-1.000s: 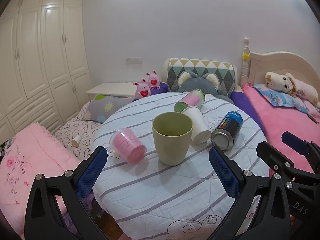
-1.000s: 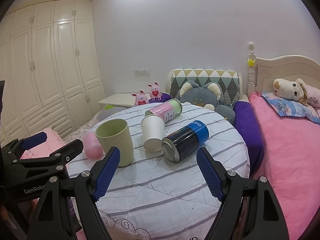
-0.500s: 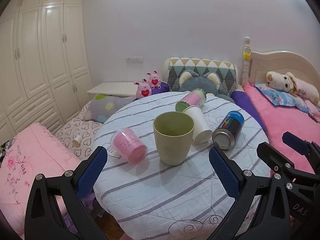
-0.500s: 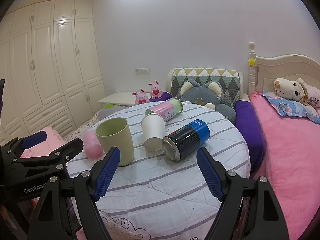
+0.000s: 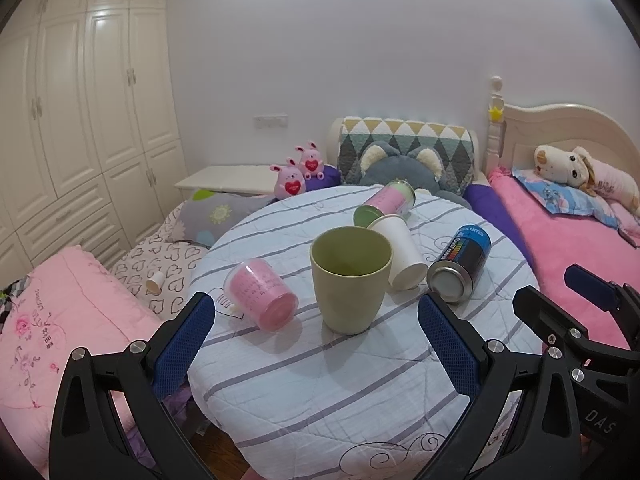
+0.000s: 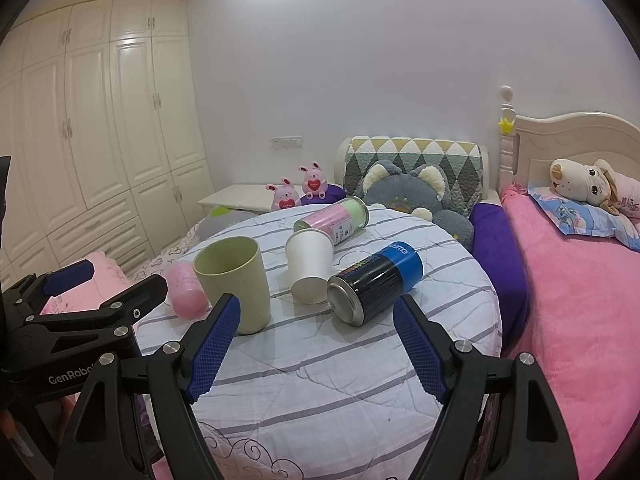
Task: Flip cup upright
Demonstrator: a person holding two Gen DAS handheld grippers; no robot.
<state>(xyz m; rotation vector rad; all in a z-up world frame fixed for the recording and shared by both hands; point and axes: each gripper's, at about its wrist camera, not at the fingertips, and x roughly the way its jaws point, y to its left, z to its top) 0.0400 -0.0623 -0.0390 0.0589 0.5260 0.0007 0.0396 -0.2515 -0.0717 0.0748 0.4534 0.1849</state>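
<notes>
A green cup [image 5: 351, 278] [image 6: 236, 282] stands upright on the round striped table [image 5: 340, 392] [image 6: 320, 380]. A pink cup [image 5: 261, 294] [image 6: 185, 287] lies on its side to its left. A white paper cup [image 5: 400, 251] [image 6: 309, 265] lies tipped behind the green cup. My left gripper [image 5: 316, 350] is open and empty, held back from the green cup. My right gripper [image 6: 316, 352] is open and empty, in front of the white cup and the can.
A black and blue spray can [image 5: 462, 262] [image 6: 374, 282] and a pink and green can [image 5: 386, 202] [image 6: 334, 219] lie on the table. Pink beds [image 5: 560, 248] flank the table; a grey cat plush [image 6: 404, 190] sits behind. Each gripper shows in the other's view.
Almost nothing; both views have shifted very slightly. Both grippers stay open and no object has moved.
</notes>
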